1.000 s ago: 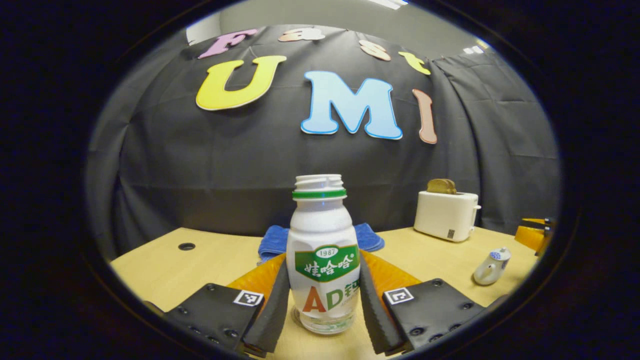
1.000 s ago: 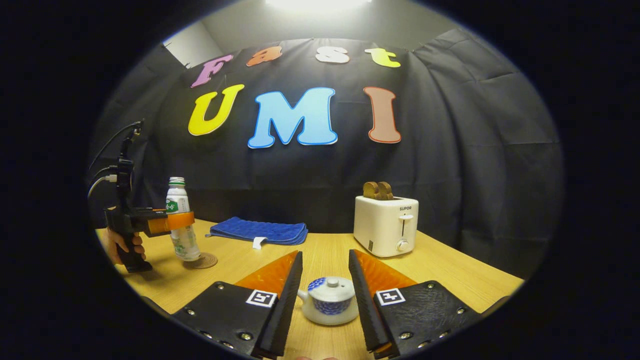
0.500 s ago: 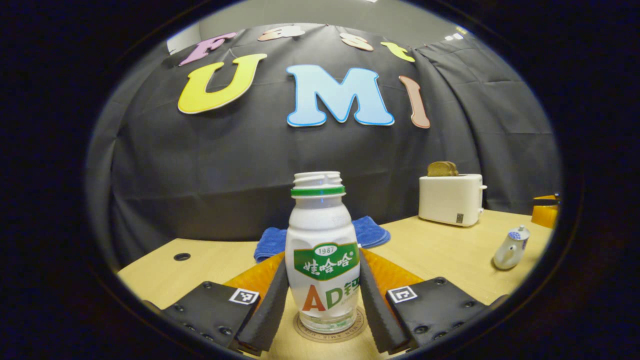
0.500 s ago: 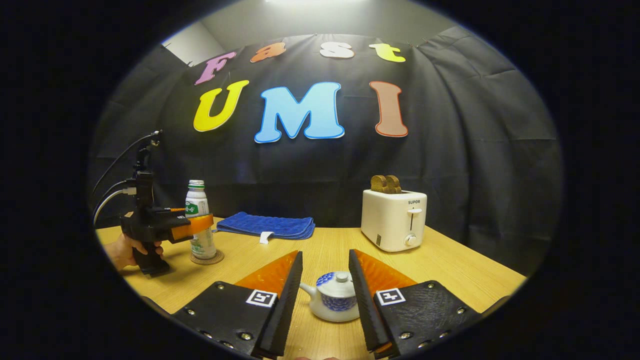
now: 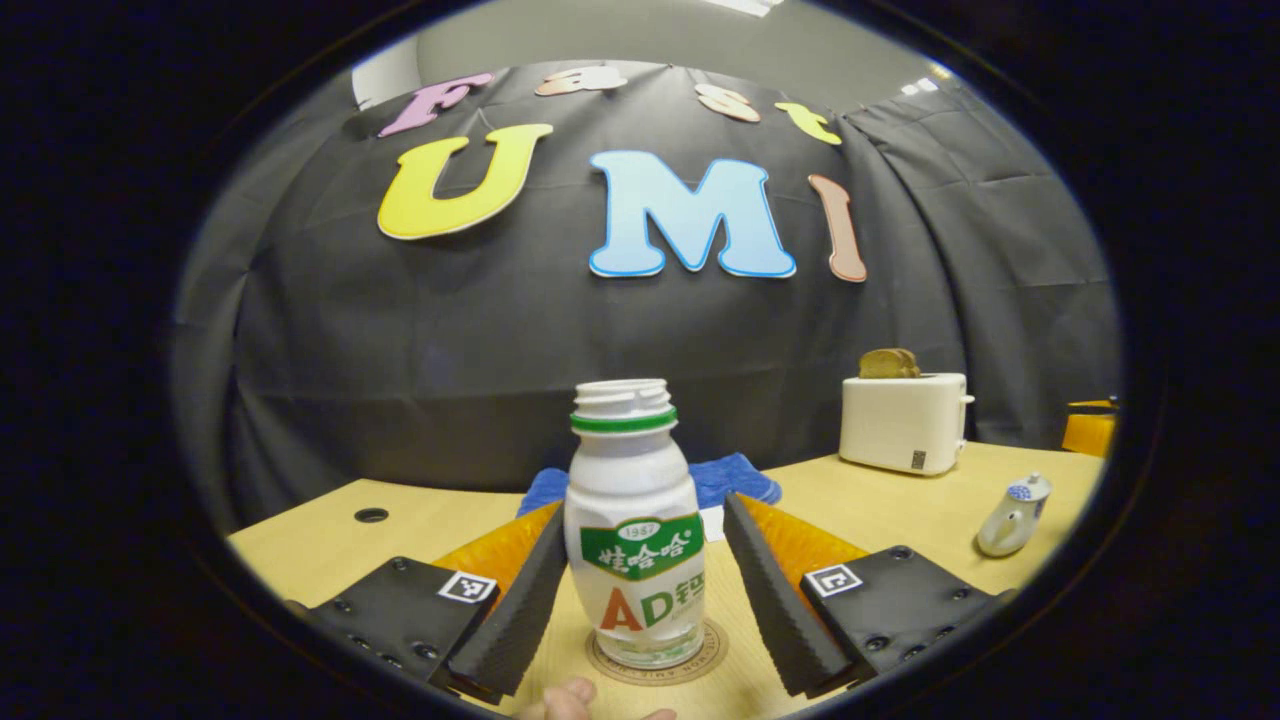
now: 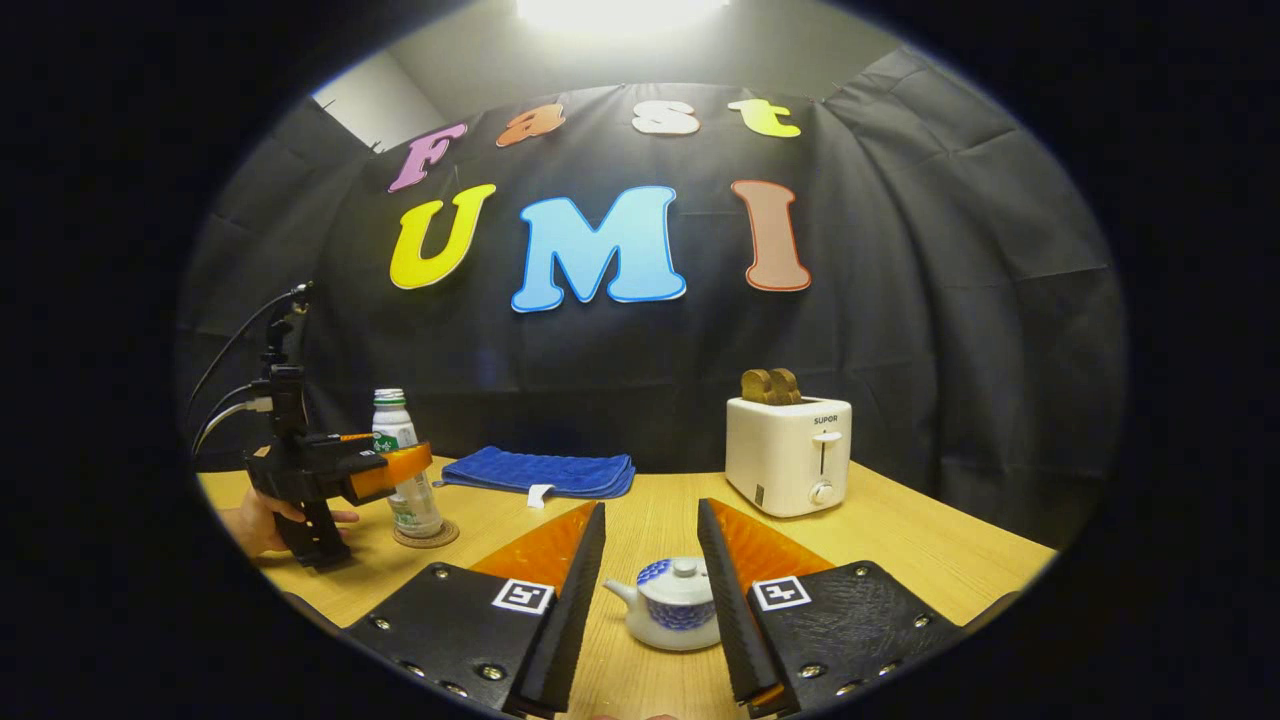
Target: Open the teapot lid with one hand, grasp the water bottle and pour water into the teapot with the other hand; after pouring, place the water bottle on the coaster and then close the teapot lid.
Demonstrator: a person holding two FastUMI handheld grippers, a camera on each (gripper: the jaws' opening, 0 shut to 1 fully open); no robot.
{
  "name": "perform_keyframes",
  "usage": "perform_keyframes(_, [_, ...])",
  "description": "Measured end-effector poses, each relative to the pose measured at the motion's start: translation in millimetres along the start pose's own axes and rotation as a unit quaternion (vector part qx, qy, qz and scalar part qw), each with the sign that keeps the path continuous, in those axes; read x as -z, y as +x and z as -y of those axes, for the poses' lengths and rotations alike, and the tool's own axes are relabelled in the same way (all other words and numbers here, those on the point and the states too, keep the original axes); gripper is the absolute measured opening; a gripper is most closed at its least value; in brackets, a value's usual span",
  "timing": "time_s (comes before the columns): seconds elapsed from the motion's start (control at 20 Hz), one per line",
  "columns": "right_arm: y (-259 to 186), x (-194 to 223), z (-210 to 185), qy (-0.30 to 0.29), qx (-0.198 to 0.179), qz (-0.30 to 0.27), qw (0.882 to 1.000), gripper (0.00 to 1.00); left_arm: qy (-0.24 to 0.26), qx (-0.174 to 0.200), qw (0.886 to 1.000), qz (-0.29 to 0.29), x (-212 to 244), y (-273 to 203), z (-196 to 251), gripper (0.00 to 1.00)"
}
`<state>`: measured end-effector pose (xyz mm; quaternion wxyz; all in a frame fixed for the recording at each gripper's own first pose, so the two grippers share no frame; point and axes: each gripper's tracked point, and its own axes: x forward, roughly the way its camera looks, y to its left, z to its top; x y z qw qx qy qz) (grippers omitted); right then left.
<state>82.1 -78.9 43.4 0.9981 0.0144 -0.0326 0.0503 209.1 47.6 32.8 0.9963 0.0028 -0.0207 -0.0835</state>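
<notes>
Bottle (image 5: 634,545) stands upright on the coaster (image 5: 656,665), uncapped, at the near left of the worktop (image 5: 860,505). Your left gripper (image 5: 640,590) has its fingers spread to either side of the bottle; a clear gap shows on the right side, and on the left the finger sits just beside the label, so I judge nothing is gripped. From the right gripper view the same gripper (image 6: 400,468) sits around the bottle (image 6: 405,470) with a hand (image 6: 262,520) on its handle. Teapot (image 6: 675,603) sits between the wide-open fingers of your right gripper (image 6: 650,600), lid (image 6: 683,583) in place on the pot as far as can be told, knob up; the fingers are apart from the pot and hold nothing. Reading: the bottle is set down, so the placing step looks done and the lid step looks done or nearly so. Next move, as I judge it: draw your left gripper straight back toward you, keeping the fingers wide so neither one clips the bottle and topples it off the coaster; then lift your right gripper clear of the teapot. Blue cloth (image 6: 540,472) and toaster (image 6: 788,452) at the far side, well apart from the work.
</notes>
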Motion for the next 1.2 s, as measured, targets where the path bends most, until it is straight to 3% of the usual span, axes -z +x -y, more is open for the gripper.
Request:
perform_keyframes(0.2, [-4.4, -7.0, -5.4, 0.004, -0.006, 0.012, 1.000, 0.58, 0.000, -0.014, 1.000, -0.006, -2.0, -19.6, -3.1, 0.97])
perform_keyframes(0.3, [-8.5, -12.5, -9.7, 0.001, -0.008, 0.024, 1.000, 0.58, 0.009, -0.009, 1.000, -0.003, -6.7, -43.5, 7.0, 1.00])
perform_keyframes(0.35, [-9.9, -13.2, -13.3, -0.003, -0.010, 0.027, 1.000, 0.58, 0.008, -0.015, 1.000, -0.003, -7.0, -58.4, 8.6, 0.96])
perform_keyframes(0.4, [-11.2, -13.2, -17.1, -0.008, -0.012, 0.025, 1.000, 0.58, 0.001, -0.012, 1.000, -0.003, -7.5, -70.8, 13.8, 1.00])
perform_keyframes(0.45, [-12.0, -11.0, -24.1, -0.012, -0.017, 0.022, 1.000, 0.58, -0.006, -0.007, 1.000, -0.003, -7.8, -84.7, 21.9, 0.97])
perform_keyframes(0.65, [-39.3, -22.0, -66.6, -0.017, -0.044, 0.030, 0.998, 0.58, -0.007, -0.020, 1.000, 0.018, -23.1, -151.4, 46.8, 1.00])
perform_keyframes(0.7, [-46.2, -22.7, -76.1, -0.015, -0.046, 0.030, 0.998, 0.65, -0.012, -0.022, 1.000, 0.017, -24.2, -162.4, 53.1, 1.00])
perform_keyframes(0.75, [-54.2, -18.4, -79.3, -0.012, -0.040, 0.026, 0.999, 0.73, -0.025, -0.020, 0.999, 0.013, -21.1, -176.2, 62.7, 0.96])
perform_keyframes(0.8, [-65.2, -12.7, -85.7, -0.005, -0.030, 0.021, 0.999, 0.75, -0.033, -0.019, 0.999, 0.011, -16.4, -188.9, 73.3, 0.98])
perform_keyframes(0.95, [-80.9, 16.5, -88.3, -0.034, 0.004, -0.002, 0.999, 0.75, -0.041, -0.026, 0.999, 0.000, 2.5, -211.3, 89.8, 1.00])
perform_keyframes(1.1, [-88.6, 23.2, -87.5, -0.024, 0.024, 0.004, 0.999, 0.75, -0.050, -0.035, 0.998, -0.008, 10.9, -222.7, 92.1, 1.00])
perform_keyframes(1.2, [-89.3, 44.7, -92.9, -0.009, 0.014, -0.033, 0.999, 0.75, -0.041, -0.046, 0.998, -0.013, 14.1, -224.4, 93.3, 1.00])
